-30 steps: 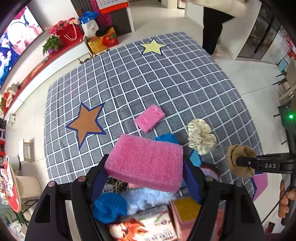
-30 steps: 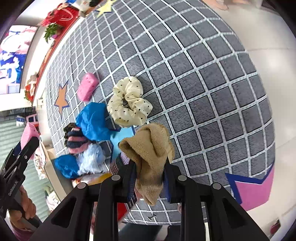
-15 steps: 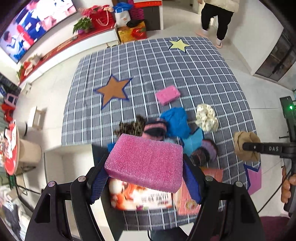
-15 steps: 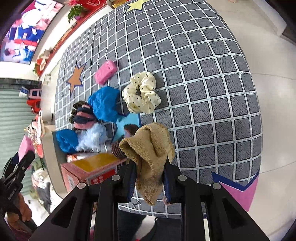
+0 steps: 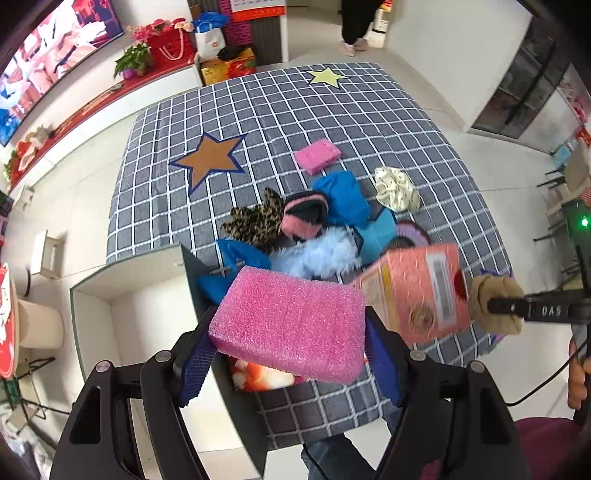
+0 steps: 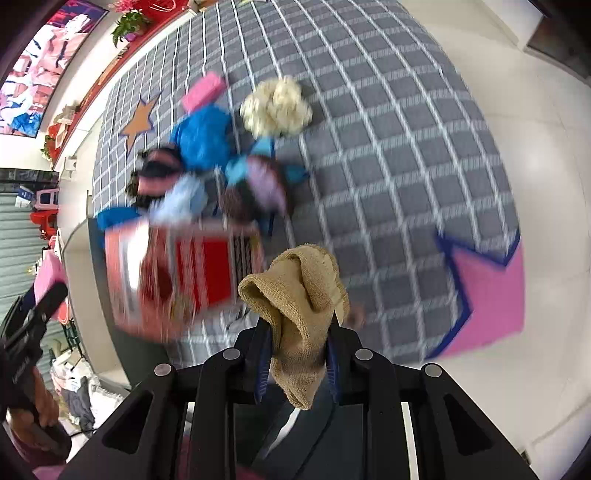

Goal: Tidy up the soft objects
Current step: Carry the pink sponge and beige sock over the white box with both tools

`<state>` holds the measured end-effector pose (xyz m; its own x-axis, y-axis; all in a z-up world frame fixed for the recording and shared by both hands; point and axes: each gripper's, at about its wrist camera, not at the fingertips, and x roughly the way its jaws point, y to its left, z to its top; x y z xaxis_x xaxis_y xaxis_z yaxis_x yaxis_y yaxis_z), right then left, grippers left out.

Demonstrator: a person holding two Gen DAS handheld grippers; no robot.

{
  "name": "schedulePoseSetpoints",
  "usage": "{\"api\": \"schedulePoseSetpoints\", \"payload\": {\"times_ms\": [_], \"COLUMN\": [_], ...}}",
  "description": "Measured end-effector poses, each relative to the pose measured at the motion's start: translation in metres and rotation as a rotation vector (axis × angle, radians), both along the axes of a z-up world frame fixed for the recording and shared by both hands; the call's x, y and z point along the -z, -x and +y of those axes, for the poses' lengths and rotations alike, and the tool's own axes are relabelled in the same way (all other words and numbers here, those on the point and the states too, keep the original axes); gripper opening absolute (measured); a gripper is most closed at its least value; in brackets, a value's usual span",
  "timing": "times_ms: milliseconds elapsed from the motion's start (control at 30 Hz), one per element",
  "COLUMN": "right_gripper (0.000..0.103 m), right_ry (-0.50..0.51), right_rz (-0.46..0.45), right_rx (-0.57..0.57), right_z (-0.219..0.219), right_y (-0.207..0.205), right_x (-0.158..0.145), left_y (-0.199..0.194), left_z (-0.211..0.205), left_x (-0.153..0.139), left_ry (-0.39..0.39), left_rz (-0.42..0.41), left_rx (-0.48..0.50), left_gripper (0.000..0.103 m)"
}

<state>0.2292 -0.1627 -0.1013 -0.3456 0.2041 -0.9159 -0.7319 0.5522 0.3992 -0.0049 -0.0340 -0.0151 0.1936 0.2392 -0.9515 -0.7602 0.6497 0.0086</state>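
Observation:
My left gripper (image 5: 291,354) is shut on a big pink sponge (image 5: 291,317), held above the table's near edge. My right gripper (image 6: 295,358) is shut on a tan cloth (image 6: 299,314); it also shows at the right of the left wrist view (image 5: 496,304). A pile of soft things lies on the grey checked tablecloth (image 5: 280,110): a leopard piece (image 5: 255,221), a pink-and-dark knit (image 5: 303,216), blue cloths (image 5: 345,197), a pale blue fluffy piece (image 5: 317,254), a cream dotted scrunchie (image 5: 397,188) and a small pink sponge (image 5: 317,156).
A pink carton (image 5: 417,291) is tilted and blurred at the near edge, between the two grippers. A white open box (image 5: 129,306) stands at the table's left. A person stands at the far end (image 5: 354,22). Shelves with flowers line the left wall.
Both grippers have pulled back and up from the pile, still holding the sponge and the cloth. The pink carton has tipped over and looks blurred with motion.

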Motion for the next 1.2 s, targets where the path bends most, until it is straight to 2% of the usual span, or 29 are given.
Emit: {"api": "schedulePoseSetpoints", "payload": {"times_ms": [167, 367, 500, 667, 867, 1033, 1200], "right_gripper": [0.027, 0.027, 0.027, 0.027, 0.027, 0.027, 0.027], "right_ry": [0.006, -0.038, -0.086, -0.166, -0.259, -0.330, -0.368], "right_rz": [0.005, 0.023, -0.013, -0.108, -0.118, -0.097, -0.102], "right_rx": [-0.022, -0.120, -0.243, -0.402, -0.484, -0.544, -0.601], "right_z": [-0.020, -0.014, 0.003, 0.031, 0.072, 0.110, 0.133], "right_y": [0.044, 0.096, 0.132, 0.173, 0.206, 0.247, 0.286], "right_x": [-0.006, -0.019, -0.036, -0.070, -0.103, -0.125, -0.136], "left_y": [0.029, 0.060, 0.089, 0.124, 0.168, 0.203, 0.220], "left_z": [-0.005, -0.004, 0.000, 0.005, 0.008, 0.009, 0.008], "left_x": [-0.001, -0.007, -0.012, -0.018, -0.020, -0.014, -0.004], "left_ry": [-0.007, -0.041, -0.070, -0.113, -0.150, -0.137, -0.111], "left_rz": [-0.029, -0.045, -0.042, -0.036, -0.025, -0.005, 0.031], "left_rx": [0.025, 0.008, -0.034, -0.108, -0.212, -0.305, -0.352], "left_gripper": [0.077, 0.077, 0.077, 0.077, 0.077, 0.077, 0.077]}}
